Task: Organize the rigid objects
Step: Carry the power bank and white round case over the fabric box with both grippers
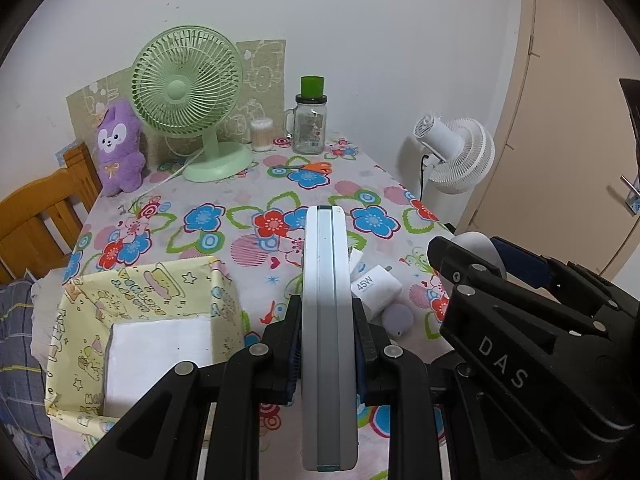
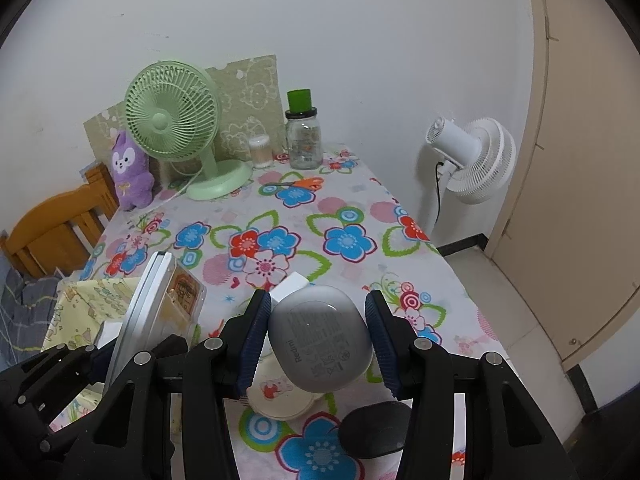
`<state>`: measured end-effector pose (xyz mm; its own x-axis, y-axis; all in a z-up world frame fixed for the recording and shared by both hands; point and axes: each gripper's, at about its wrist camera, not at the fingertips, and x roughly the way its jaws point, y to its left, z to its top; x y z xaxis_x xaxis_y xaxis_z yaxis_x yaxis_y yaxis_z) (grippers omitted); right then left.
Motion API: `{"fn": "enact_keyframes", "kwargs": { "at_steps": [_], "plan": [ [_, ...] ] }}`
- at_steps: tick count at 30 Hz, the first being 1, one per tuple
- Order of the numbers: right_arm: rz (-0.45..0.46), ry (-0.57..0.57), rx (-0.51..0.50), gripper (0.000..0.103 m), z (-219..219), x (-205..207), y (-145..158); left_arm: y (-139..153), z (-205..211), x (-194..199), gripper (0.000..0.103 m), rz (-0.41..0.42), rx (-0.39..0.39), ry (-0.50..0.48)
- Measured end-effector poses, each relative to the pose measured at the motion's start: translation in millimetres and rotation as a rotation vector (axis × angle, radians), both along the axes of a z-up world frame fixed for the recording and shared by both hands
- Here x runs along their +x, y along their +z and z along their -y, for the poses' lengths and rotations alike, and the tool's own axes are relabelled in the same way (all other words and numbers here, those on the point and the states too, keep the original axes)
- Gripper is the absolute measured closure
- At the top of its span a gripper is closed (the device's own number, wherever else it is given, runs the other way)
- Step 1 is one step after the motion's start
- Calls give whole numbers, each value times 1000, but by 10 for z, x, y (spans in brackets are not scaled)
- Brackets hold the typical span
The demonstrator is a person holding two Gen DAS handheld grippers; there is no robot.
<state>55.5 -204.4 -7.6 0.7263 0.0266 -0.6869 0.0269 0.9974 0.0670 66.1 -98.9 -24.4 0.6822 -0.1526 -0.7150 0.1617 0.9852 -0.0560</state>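
Above the flowered tablecloth (image 1: 240, 184), the left gripper (image 1: 328, 344) is clamped on a flat silver case (image 1: 328, 320) held on edge, just right of the yellow box (image 1: 160, 288) at the table's near left. Beside it, the right gripper (image 2: 318, 340) grips a grey Redmi earbud case (image 2: 320, 340) off the cloth, over a round cream lid (image 2: 280, 396) and a black mouse (image 2: 376, 428). A white charger (image 1: 376, 288) lies on the cloth between them. At the far end stand a green fan (image 1: 188, 96), a purple plush toy (image 1: 118, 144), a glass jar (image 1: 310, 124) and orange scissors (image 1: 312, 167).

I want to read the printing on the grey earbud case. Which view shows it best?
The right wrist view: the grey earbud case sits centred in the right tool, its printed face towards the camera. The left wrist view shows only its pale rounded edge behind that tool.
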Motion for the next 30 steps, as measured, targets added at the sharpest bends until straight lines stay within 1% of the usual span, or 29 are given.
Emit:
{"fn": "enact_keyframes", "kwargs": {
  "at_steps": [17,24,30],
  "plan": [
    [17,33,-11,51,-368,23,144,147,-346,-30,83,16,11,26],
    [16,64,-10,51,-559,38,158,159,-497,-48,83,17,14,41],
    [8,92,-13,51,-749,50,138,132,-628,-57,83,-1,5,38]
  ]
}}
